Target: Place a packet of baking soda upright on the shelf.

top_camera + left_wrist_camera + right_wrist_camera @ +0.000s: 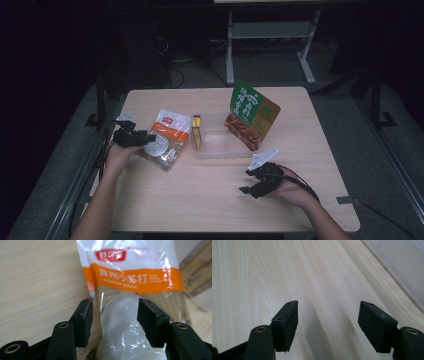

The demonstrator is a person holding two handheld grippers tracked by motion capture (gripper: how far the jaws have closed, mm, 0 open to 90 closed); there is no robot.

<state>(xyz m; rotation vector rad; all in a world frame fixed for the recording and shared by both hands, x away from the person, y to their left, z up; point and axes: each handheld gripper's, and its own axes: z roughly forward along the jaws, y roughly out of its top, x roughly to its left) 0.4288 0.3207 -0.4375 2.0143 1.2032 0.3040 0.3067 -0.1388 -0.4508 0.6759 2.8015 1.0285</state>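
Where the wooden table (210,200) meets the person's left hand, the left gripper (150,137) lies level at the near-left edge of the white-and-orange pouch (165,137), which rests flat on the table just left of the clear tray (220,145). In the left gripper view the jaws stand apart, one on either side of the pouch's (132,277) clear lower part, with gaps between pads and film; nothing is clamped. A yellow-topped box (197,132) stands at the left wall of the tray. A green-and-red snack bag (252,116) leans upright at the tray's far-right corner. Near the table's front right, well apart from the pouch, the right gripper (250,182) rests in the person's right hand, its grey plate on top. In the right gripper view its jaws are spread wide over bare table (287,272), holding nothing; a corner of the tray (402,262) shows at upper right.
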